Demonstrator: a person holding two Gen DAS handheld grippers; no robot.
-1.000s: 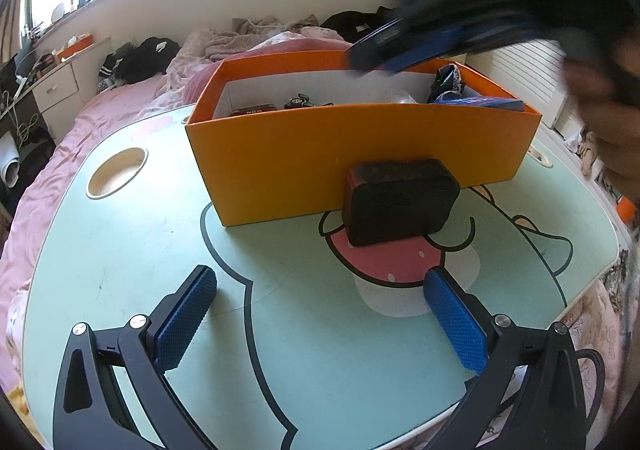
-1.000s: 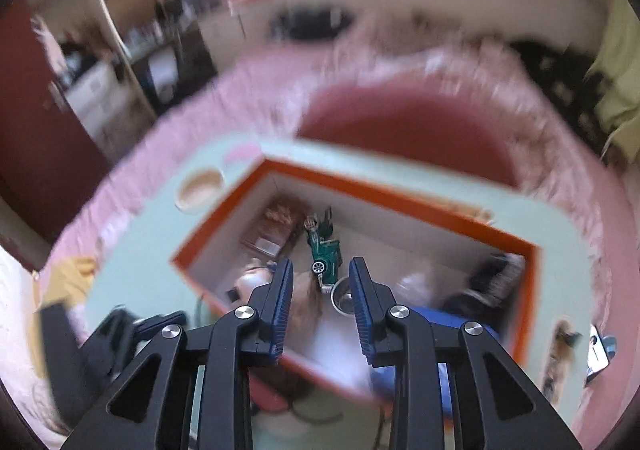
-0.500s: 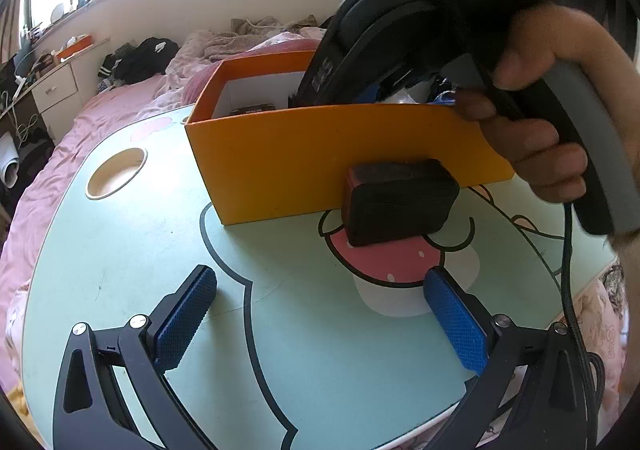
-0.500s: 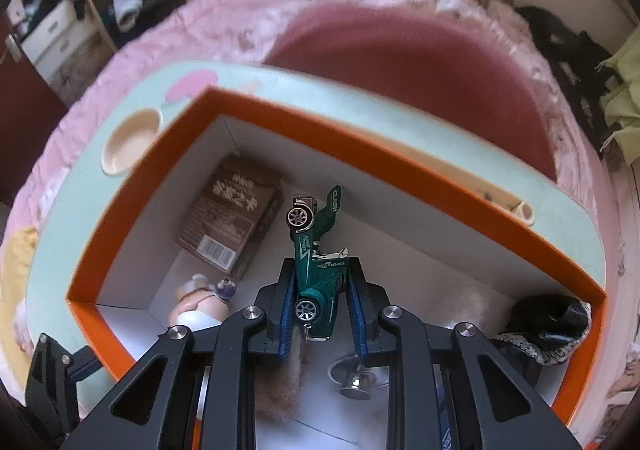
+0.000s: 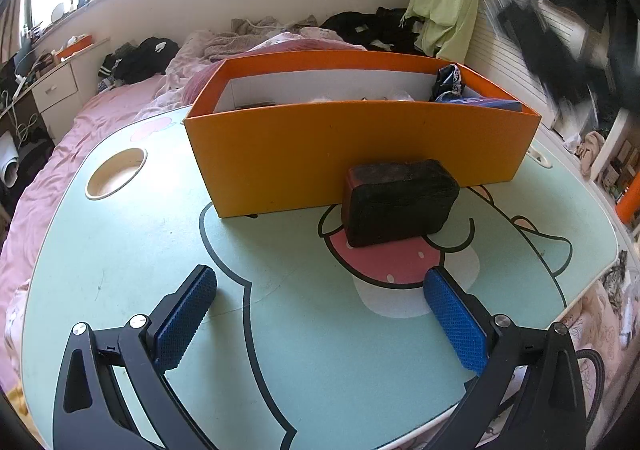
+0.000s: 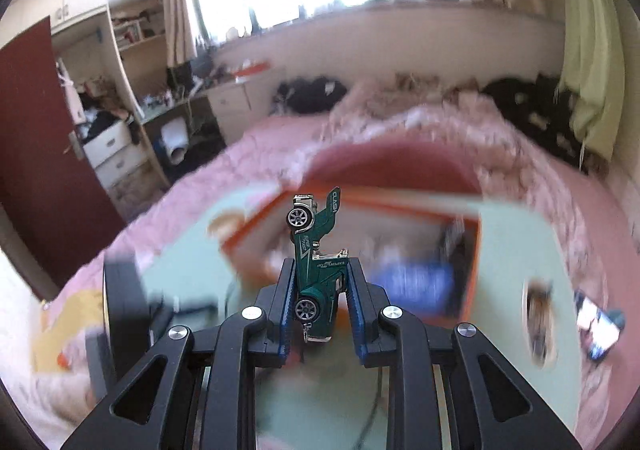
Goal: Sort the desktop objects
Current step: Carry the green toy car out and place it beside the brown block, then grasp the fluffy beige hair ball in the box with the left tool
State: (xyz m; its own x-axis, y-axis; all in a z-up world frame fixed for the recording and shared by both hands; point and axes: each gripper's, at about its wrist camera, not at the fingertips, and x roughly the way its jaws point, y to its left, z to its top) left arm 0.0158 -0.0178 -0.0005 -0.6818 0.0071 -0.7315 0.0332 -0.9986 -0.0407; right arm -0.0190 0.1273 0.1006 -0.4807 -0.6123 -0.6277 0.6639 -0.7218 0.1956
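Observation:
A green toy car [image 6: 316,258] stands nose-up between the blue pads of my right gripper [image 6: 320,270], which is shut on it and held in the air well back from the orange box [image 6: 468,258]. In the left wrist view the orange box [image 5: 352,154] stands on the mint table [image 5: 120,250] with a black rectangular block [image 5: 400,202] against its front wall. My left gripper [image 5: 320,298] hovers low over the table in front of the block, open, with nothing between its pads. A dark blur at the upper right of that view is the right gripper's body [image 5: 552,50].
The box holds a blue item [image 5: 480,103], a black cloth bundle [image 5: 450,84] and other small things. A round cup recess [image 5: 116,172] sits at the table's left. A pink bed [image 5: 100,118] with clothes lies behind, a phone [image 6: 600,326] rests at the table's right.
My right gripper closed on the green toy car inside the box, then lifted it out and pulled back away from the box. The left gripper stayed still.

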